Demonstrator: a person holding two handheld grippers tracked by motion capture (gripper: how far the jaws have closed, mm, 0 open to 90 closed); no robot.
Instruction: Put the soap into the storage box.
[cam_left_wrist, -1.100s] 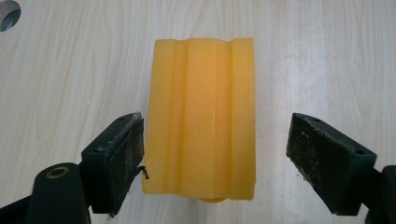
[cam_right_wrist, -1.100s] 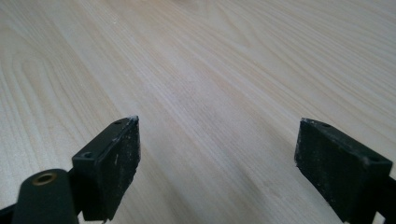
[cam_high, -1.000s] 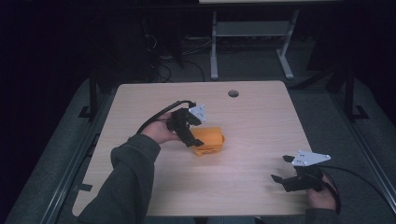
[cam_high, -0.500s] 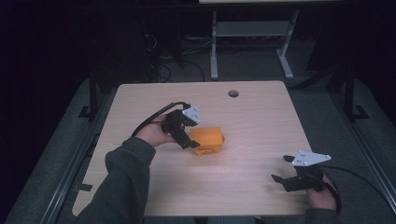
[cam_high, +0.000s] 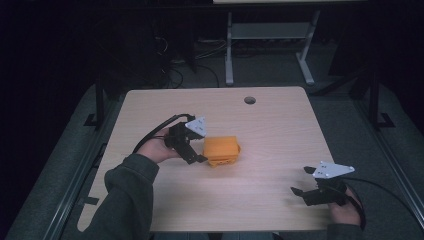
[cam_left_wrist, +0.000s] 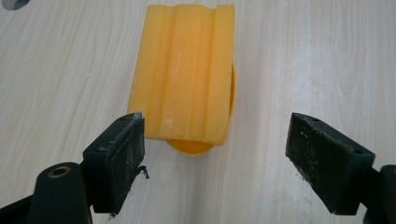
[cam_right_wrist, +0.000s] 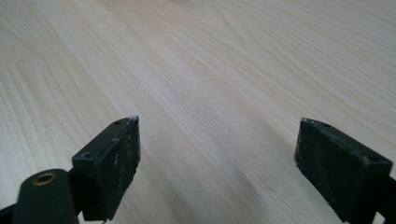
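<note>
A big wooden table (cam_high: 280, 125) is seen from the high view, pale and smooth, with a small round hole (cam_high: 249, 100) near its far edge. Near the middle of it, a little to the left, an orange block (cam_high: 221, 150) is lying flat. The left gripper (cam_high: 195, 152) is held just to the left of the block, and its jaws are spread wide with nothing between them (in the left gripper view the block (cam_left_wrist: 184, 74) sits just ahead of the gap, and one pad (cam_left_wrist: 128, 149) is almost at its near corner). The right gripper (cam_high: 306, 187) is kept well apart, near the right front corner of the table, and its jaws are spread wide too, with bare wood in front of them. To do the grab well, the left gripper should be pushed forward a bit, so that the block is taken in between both pads, and lined up so the flat sides are squeezed evenly. The block is bright orange, with long ridges along its top, and a rounded orange lip is seen peeking out under its near end.
</note>
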